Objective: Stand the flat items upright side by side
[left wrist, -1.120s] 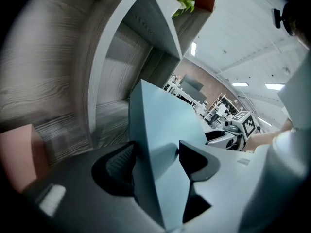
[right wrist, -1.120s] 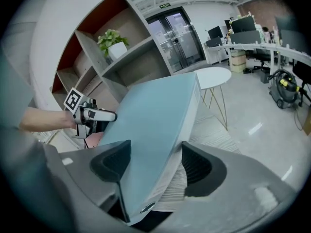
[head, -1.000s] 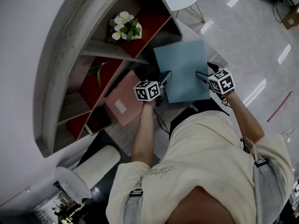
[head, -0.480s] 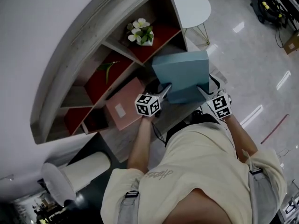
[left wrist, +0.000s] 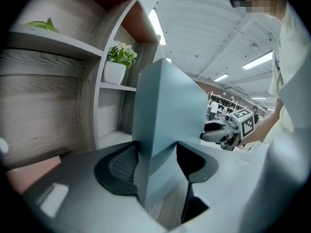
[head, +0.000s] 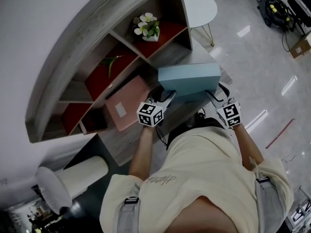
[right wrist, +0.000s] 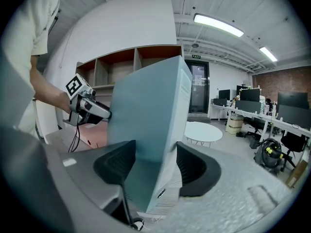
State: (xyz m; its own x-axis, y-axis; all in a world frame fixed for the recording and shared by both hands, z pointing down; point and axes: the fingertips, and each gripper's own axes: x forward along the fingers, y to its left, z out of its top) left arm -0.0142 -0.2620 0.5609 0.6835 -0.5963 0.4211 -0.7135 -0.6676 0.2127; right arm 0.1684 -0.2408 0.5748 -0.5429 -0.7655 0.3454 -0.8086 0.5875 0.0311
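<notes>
Head view: I have the blue flat box (head: 189,76) tipped up almost onto its edge in front of the shelf unit (head: 87,38). The left gripper (head: 166,97) and the right gripper (head: 213,97) each take a near corner, which I judge stops the box twisting as it turns. The pink flat box (head: 127,103) lies flat on the counter just beside it, with no gripper on it.

Left gripper view: The jaws have just been closing and now clamp the blue flat box (left wrist: 165,115), with the left gripper (left wrist: 155,164) gripping it by the near end. A potted plant (left wrist: 116,64) stands in a compartment behind.

Right gripper view: The jaws have likewise just been closing. The right gripper (right wrist: 153,169) is clenched across both faces of the blue flat box (right wrist: 146,115), and the left gripper (right wrist: 92,109) shows at the other corner.

Stage: By my judgement this is the first of two items going upright. I cannot tell whether its lower edge touches the counter.
</notes>
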